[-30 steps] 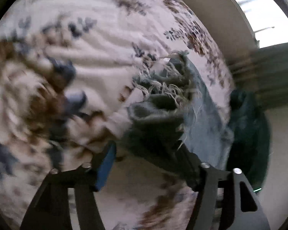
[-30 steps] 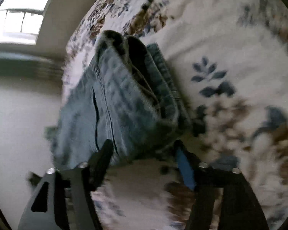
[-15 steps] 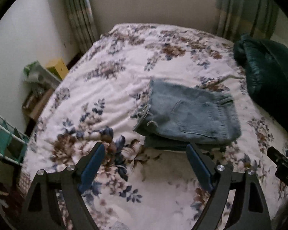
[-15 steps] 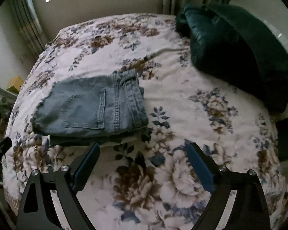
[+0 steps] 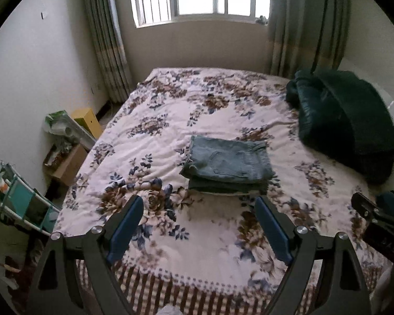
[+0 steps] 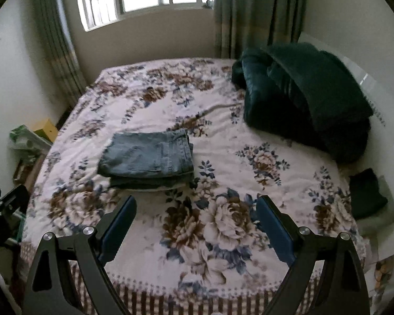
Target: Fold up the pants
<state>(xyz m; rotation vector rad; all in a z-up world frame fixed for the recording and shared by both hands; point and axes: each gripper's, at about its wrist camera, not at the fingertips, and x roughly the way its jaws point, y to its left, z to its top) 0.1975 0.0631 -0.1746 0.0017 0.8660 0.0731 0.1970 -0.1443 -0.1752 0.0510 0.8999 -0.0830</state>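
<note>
The folded denim pants (image 5: 227, 164) lie stacked (back pocket up) mid-bed on the floral bedspread (image 5: 170, 120). The left gripper (image 5: 198, 210) and right gripper (image 6: 197, 210) hover nearby, jaws spread, holding nothing.

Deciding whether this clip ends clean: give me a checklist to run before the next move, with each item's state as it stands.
1. Pants folded into a compact stack: ok.
2. Stack resting fully on the bed, away from its edges: ok.
3. Left gripper open, holding nothing: ok.
4. Right gripper open, holding nothing: ok.
5. Stack apart from the dark green bedding: ok.
6. Layers lined up squarely: not ok, the lower layers stick out at the front.
</note>
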